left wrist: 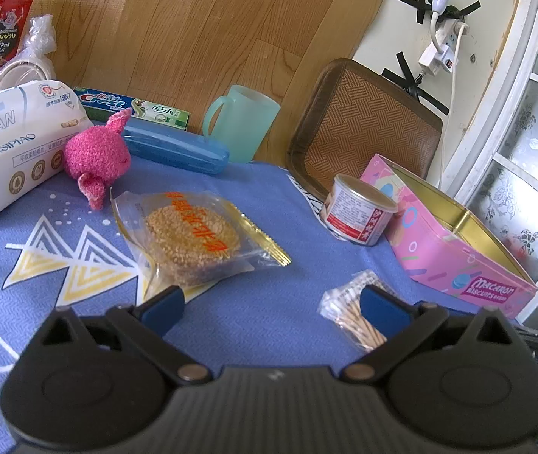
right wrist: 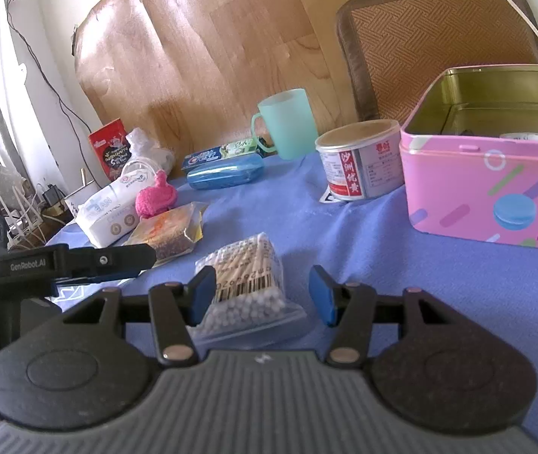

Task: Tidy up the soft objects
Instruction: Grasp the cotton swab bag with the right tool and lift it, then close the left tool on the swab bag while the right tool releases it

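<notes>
Now, right gripper [right wrist: 263,295]: jaws apart, nothing pinched.
Cotton swab bag [right wrist: 244,283]: lay between them, touching left pad.

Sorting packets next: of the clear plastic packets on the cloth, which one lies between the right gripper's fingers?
The cotton swab bag, white tips and a barcode, lies between the open right gripper. The sesame cake packet lies farther left.

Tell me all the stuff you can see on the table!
tissue pack: one, white, far left
knitted toy: one, pink, beside tissues
toothpaste box: one, blue-green, back
case: one, blue, before toothpaste
mug: one, mint, back
scourer packet: one, golden, centre
can: one, white-red, beside tin
biscuit tin: one, pink, right, open
cotton swab bag: one, clear, between right tool's fingers
left tool: open
right tool: open
</notes>
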The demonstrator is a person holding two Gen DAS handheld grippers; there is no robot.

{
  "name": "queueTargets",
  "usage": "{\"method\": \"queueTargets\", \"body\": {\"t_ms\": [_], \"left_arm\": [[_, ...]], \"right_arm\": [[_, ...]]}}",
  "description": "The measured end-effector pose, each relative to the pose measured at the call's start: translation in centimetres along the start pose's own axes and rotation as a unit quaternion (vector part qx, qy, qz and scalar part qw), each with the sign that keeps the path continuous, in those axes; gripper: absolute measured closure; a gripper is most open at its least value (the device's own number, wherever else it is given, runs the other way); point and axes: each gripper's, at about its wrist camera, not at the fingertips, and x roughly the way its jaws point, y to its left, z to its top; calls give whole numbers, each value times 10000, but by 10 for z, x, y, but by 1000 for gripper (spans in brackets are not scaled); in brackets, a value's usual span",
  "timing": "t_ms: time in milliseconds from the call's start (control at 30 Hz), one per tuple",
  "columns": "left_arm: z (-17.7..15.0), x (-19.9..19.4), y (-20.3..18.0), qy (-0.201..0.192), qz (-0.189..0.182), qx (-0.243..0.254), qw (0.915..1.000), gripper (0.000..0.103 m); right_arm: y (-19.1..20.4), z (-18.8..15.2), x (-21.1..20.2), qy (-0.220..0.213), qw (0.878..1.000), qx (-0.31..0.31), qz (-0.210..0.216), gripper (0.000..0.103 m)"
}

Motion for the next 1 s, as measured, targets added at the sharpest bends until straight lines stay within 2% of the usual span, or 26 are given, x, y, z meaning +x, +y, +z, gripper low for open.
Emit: {"method": "queueTargets", "body": {"t_ms": [433,567,633,833,867,967,1000], "left_arm": [[-1,-1,0,-3,-21,4,10000,1],[-1,-1,-1,2,-31,20,10000,1],[-1,-1,-2,9,-27,24,10000,1],[0,0,-2,28,-68,3,10000,1],[1,0,0,42,-95,-16,9999,1],[1,1,1,147,-238,-76,9996,1],[1,0,0,174,-278,-65,9994,1]], "right_arm": [[-1,1,7,225,9997,40,-112,46],[3,0,8,438,9986,-102,280,54],[5,-2,8,555,9969,-219,511,54],[5,-2,4,381,9975,-154,580,53],[4,-2,3,350,9974,-135,614,49],[8,-3,-2,266,9958,-311,821,27],[11,-4,-3,228,9953,-416,846,24]]}}
